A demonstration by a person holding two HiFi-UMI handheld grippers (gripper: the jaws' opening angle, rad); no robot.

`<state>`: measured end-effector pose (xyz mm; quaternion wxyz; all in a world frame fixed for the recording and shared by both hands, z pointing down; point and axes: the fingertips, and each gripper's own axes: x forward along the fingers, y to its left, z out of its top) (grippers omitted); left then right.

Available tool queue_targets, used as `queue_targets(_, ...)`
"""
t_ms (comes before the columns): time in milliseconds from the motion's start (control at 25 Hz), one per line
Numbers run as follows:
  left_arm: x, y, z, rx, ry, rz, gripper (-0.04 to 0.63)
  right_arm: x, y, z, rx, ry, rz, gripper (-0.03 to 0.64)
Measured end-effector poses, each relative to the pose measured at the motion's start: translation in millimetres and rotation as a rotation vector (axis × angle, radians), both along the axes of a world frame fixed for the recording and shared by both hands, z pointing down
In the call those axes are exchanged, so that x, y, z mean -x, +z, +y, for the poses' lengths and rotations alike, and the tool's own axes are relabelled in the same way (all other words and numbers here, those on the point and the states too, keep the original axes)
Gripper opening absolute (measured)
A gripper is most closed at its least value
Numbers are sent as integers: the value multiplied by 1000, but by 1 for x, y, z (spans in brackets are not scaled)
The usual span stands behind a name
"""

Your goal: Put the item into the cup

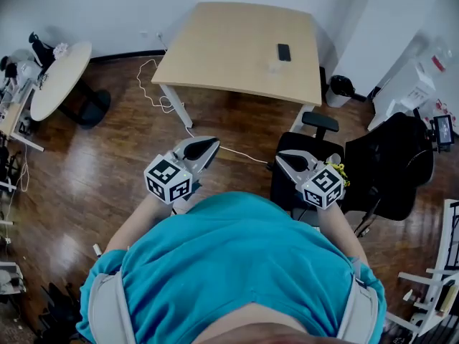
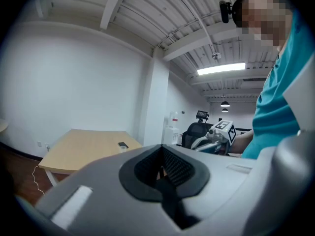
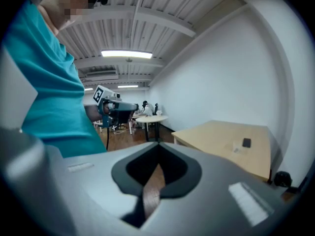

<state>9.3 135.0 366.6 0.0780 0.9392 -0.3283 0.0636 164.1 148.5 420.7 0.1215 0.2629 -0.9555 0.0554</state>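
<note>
Left gripper point(image 2: 160, 171): jaws together, nothing between them.
Right gripper point(image 3: 156, 167): jaws closed and empty.
Item point(image 1: 284, 51): on the far table point(image 1: 215, 56), well apart from both grippers.
Cup point(image 1: 272, 67): just beside the item.
Risk: the flat item will likely slide rather than lift under a pinch; a careless approach could knock the light cup over.
Item's look: small, dark, flat, rectangular.
Cup's look: small, clear, faint against the wood.

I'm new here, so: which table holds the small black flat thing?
The rectangular light-wood table at top centre; the round pale table at left lacks it.
</note>
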Motion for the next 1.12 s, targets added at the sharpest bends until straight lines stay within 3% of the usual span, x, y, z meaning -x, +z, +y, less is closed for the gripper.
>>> queue_targets(280, 61, 8, 13, -3, -20, -9, 3, 45, -10, 2, 41, 100, -115, 0)
queue_targets(440, 81, 12, 14, 4, -33, 15, 3, 60, -22, 1, 13, 117, -95, 0)
queue_targets(1120, 83, 11, 12, -1, -43, 80, 3, 60, -31, 3, -12, 104, -51, 0)
